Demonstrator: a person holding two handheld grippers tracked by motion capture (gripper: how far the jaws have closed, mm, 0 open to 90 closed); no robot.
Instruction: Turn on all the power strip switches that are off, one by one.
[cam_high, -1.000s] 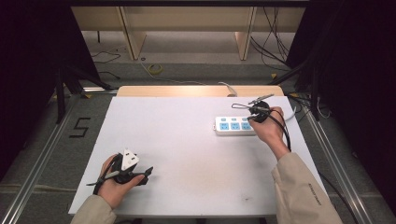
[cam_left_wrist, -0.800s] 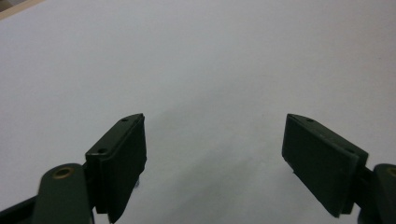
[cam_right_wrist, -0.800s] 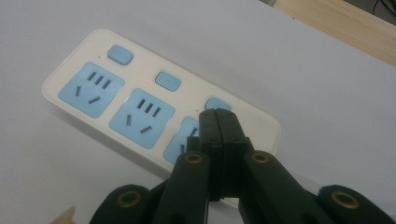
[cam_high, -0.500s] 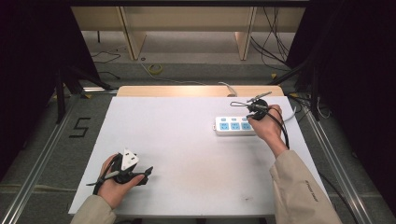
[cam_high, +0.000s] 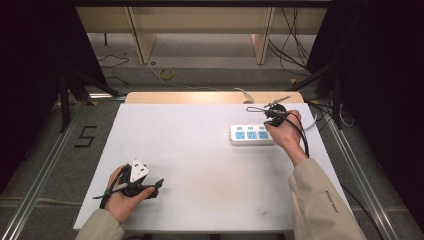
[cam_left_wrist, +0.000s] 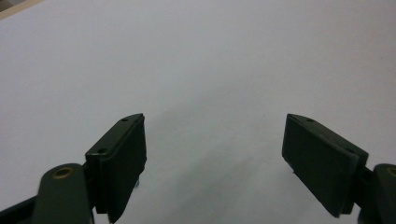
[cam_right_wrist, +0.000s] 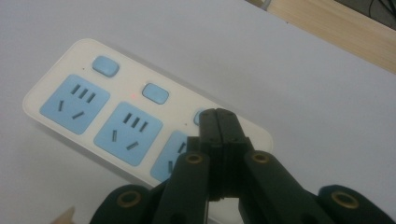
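Your right gripper (cam_right_wrist: 218, 114) hangs over the white power strip (cam_high: 252, 134) at the far right of the white desk (cam_high: 200, 150), its jaws clenched tight together with nothing between them. In the right gripper view the closed tips sit over the third of the strip's pale blue switch buttons (cam_right_wrist: 201, 116), at the end of the strip nearest your hand; whether they press it or only hover above it cannot be told. Two more switch buttons (cam_right_wrist: 155, 93) and three blue sockets (cam_right_wrist: 128, 133) line the strip's face, and a small red light (cam_right_wrist: 133, 95) glows between the first two buttons. In the high view your right hand (cam_high: 284, 131) curls around the gripper at the strip's right end, a black cable (cam_high: 301, 135) looping back along your beige sleeve (cam_high: 320, 200).

Your left gripper (cam_high: 135, 184) rests low at the near left corner of the desk, well apart from the strip, held in your left hand (cam_high: 122, 200). Its jaws stand released and wide in the left gripper view, with only bare desk surface between the two black pads (cam_left_wrist: 126, 163). Beyond the desk's far edge runs a strip of pale wood (cam_high: 210, 97).
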